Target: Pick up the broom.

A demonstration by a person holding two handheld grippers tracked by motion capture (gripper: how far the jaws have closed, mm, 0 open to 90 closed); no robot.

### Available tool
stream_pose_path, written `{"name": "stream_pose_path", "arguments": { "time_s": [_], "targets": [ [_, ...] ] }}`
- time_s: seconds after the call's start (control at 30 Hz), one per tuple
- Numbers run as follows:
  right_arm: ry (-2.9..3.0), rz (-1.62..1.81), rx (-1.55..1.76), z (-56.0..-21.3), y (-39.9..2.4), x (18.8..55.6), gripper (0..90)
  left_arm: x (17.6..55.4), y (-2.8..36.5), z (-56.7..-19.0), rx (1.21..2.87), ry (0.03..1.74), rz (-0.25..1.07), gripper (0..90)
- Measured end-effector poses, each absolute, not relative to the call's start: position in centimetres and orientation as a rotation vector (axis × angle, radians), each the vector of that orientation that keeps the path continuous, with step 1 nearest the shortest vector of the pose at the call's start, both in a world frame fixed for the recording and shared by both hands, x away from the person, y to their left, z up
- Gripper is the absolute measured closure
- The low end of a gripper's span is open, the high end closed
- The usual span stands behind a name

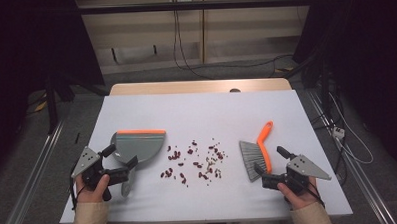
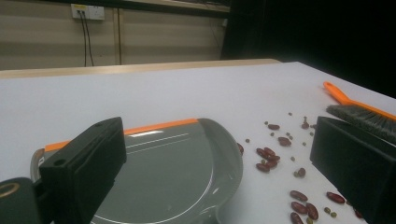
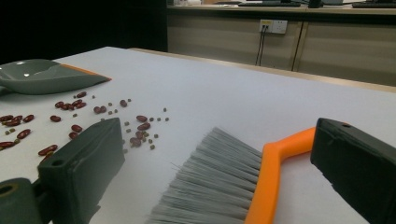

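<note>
The work shown is sweeping the beans (image 1: pixel 194 161) into the dustpan (image 1: pixel 137 145) with the brush (image 1: pixel 255 152), and it looks to be at the very start: nothing is picked up yet. The left gripper (image 1: pixel 127 173) is held wide open at the near end of the dustpan, with the pan seen between its jaws in the left gripper view, but no pad is pressed on it. The right gripper (image 1: pixel 266 178) is also held wide open, with the orange brush handle (image 3: pixel 275 172) lying between its jaws, not squeezed.

Next, each gripper probably needs to be closed on its tool: the left on the dustpan handle, the right on the brush handle.

The beans are scattered in the middle of the white table (image 1: pixel 201 112), between the 2 tools. Lots of bare table is left behind them for moving. The near edge is close to both hands, so sweeping is best aimed sideways toward the pan
</note>
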State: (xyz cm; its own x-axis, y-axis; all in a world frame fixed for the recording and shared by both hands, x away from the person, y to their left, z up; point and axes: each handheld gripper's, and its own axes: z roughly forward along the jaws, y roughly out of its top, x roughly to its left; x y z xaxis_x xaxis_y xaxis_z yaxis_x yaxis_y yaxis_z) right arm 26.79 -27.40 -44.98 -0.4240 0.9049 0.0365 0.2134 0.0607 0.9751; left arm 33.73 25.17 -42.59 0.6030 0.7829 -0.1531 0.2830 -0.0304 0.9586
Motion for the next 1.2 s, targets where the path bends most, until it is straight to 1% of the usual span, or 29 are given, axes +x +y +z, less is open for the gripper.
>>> {"name": "stream_pose_path", "arguments": {
  "time_s": [0.37,0.47,0.5,0.73,0.83,0.87,0.9,0.97,1.0,1.07,1.2],
  "targets": [
    [1.723,1.345,1.118,-44.6,-27.5,27.5,2.7,33.7,25.2,-42.5,1.598,0.910,0.513,3.6],
    [1.730,1.283,1.139,-44.1,-27.5,28.1,2.3,33.7,25.2,-42.5,1.600,0.905,0.517,3.6],
    [1.743,1.199,1.164,-43.8,-27.4,28.7,2.0,33.8,25.3,-42.5,1.600,0.905,0.520,3.6],
    [1.781,1.157,1.229,-43.6,-27.7,30.7,2.6,33.8,25.2,-42.4,1.592,0.901,0.514,3.6],
    [1.770,1.094,1.308,-43.7,-28.1,32.6,4.3,33.8,25.2,-42.2,1.592,0.897,0.520,3.6],
    [1.770,1.094,1.308,-43.7,-28.1,32.6,4.3,33.8,25.2,-42.2,1.594,0.896,0.522,3.6],
    [1.773,1.063,1.357,-43.9,-28.5,33.5,8.6,33.8,25.2,-42.3,1.598,0.894,0.524,3.6],
    [1.769,1.031,1.396,-44.2,-28.8,34.4,11.9,33.8,25.2,-42.3,1.591,0.897,0.516,3.6],
    [1.769,1.031,1.396,-44.2,-28.8,34.4,11.9,33.8,25.2,-42.3,1.591,0.899,0.517,3.6],
    [1.803,0.994,1.422,-44.6,-28.7,35.7,16.7,33.8,25.3,-42.3,1.586,0.898,0.518,3.6],
    [1.810,0.954,1.460,-44.8,-28.5,36.7,18.6,33.9,25.3,-42.3,1.587,0.899,0.518,3.6]
  ]
}}
